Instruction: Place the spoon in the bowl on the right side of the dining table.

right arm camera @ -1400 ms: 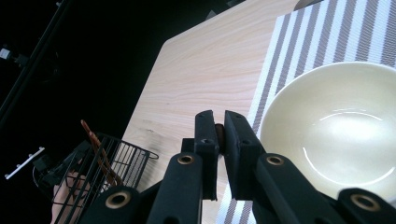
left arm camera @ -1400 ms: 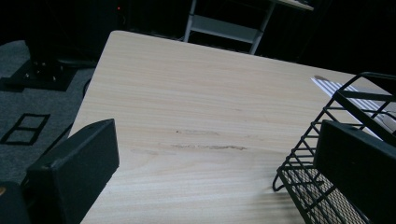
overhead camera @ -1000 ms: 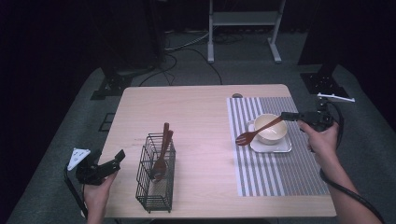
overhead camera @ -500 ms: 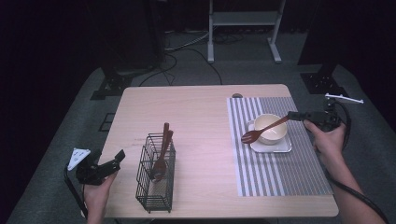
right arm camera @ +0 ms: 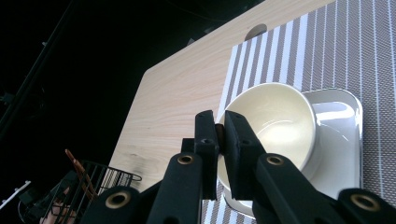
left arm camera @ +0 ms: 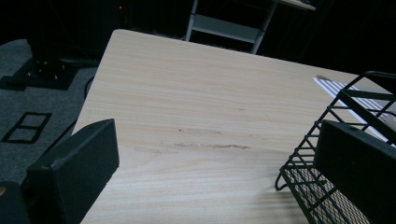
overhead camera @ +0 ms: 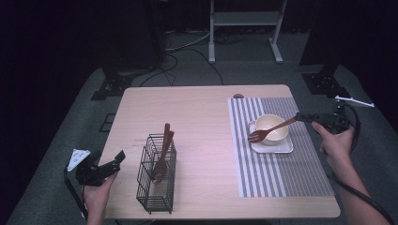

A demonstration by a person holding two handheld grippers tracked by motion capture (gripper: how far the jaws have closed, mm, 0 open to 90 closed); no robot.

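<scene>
My right gripper [overhead camera: 300,117] is clamped on the handle end of a brown wooden fork [overhead camera: 271,131], which slants down to the left across the rim of the cream round bowl [overhead camera: 272,128] on the white square plate [overhead camera: 274,147] at the far right of the light wooden table [overhead camera: 202,122]. My left gripper [overhead camera: 112,161] has its jaws wide apart with nothing between them, at the near left edge just beside the black wire basket [overhead camera: 155,187] of wooden utensils.
</scene>
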